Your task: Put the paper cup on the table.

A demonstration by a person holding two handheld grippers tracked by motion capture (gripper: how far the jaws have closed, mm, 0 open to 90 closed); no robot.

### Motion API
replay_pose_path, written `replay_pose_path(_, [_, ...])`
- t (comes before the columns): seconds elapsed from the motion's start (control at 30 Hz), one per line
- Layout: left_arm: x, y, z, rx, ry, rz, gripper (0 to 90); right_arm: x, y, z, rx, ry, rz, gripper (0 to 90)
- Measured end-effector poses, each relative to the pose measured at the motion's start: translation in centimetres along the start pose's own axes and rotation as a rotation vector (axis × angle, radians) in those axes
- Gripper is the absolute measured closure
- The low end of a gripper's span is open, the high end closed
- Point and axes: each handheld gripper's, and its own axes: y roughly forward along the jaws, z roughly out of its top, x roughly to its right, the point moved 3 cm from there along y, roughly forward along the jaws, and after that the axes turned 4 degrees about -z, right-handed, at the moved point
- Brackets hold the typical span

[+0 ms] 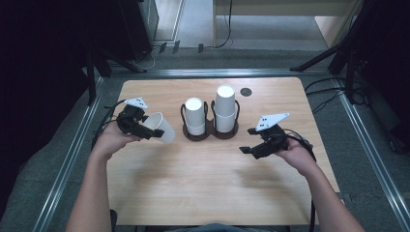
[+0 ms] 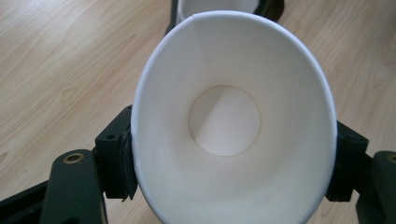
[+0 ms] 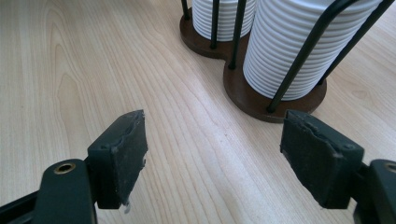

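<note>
Your left gripper clamps a single white paper cup by its sides, lifted left of the dark two-well wire holder and tipped mouth toward you, probably just separated from the stacked white cups. Your right gripper hovers over the wooden table with jaws spread and empty, likely ready to steady the holder.

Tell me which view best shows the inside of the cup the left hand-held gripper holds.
The left gripper view: the paper cup opens toward the camera, showing seam and bottom, squeezed between the jaws. The high view shows that cup small and tilted in the left hand-held gripper, interior barely visible. The right gripper view faces the cup holder.
</note>
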Motion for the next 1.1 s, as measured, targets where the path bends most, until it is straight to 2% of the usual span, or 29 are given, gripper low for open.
replay_pose_path(0.1, [-0.5, 0.1, 0.0, 0.004, -0.009, 0.002, 24.2, 0.0, 0.0, -0.2, -0.001, 0.002, -0.003, 23.3])
replay_pose_path(0.17, [-0.9, 0.4, -0.1, -0.022, -0.014, 0.031, 24.0, 0.0, 0.0, -0.3, -0.005, 0.002, -0.006, 23.3])
replay_pose_path(0.27, [-1.5, 0.6, -0.1, -0.03, -0.027, 0.045, 24.0, 0.0, 0.0, -0.5, -0.009, 0.006, -0.006, 23.3])
replay_pose_path(0.43, [-2.8, 0.9, -0.4, -0.066, -0.075, 0.117, 24.0, 0.0, 0.0, -0.7, -0.018, 0.007, -0.011, 23.3])
replay_pose_path(0.53, [-3.4, 1.2, -0.7, -0.088, -0.095, 0.134, 23.5, -0.1, -0.1, -0.8, -0.02, 0.007, -0.012, 23.3])
replay_pose_path(0.6, [-3.6, 1.4, -0.8, -0.102, -0.095, 0.144, 23.5, -0.1, -0.1, -0.8, -0.022, 0.009, -0.014, 23.3])
replay_pose_path(0.83, [-4.7, 1.5, -1.4, -0.129, -0.143, 0.216, 22.2, 0.0, -0.1, -1.0, -0.027, 0.004, -0.016, 23.3])
replay_pose_path(0.9, [-5.0, 1.4, -1.6, -0.137, -0.155, 0.224, 22.1, -0.1, 0.0, -1.1, -0.037, 0.005, -0.013, 23.3])
replay_pose_path(1.0, [-5.6, 1.2, -1.9, -0.141, -0.185, 0.257, 21.8, -0.1, 0.2, -1.2, -0.042, 0.005, -0.011, 23.3])
replay_pose_path(1.1, [-5.9, 1.0, -2.2, -0.135, -0.205, 0.272, 21.5, -0.1, 0.2, -1.1, -0.037, 0.004, -0.011, 23.3])
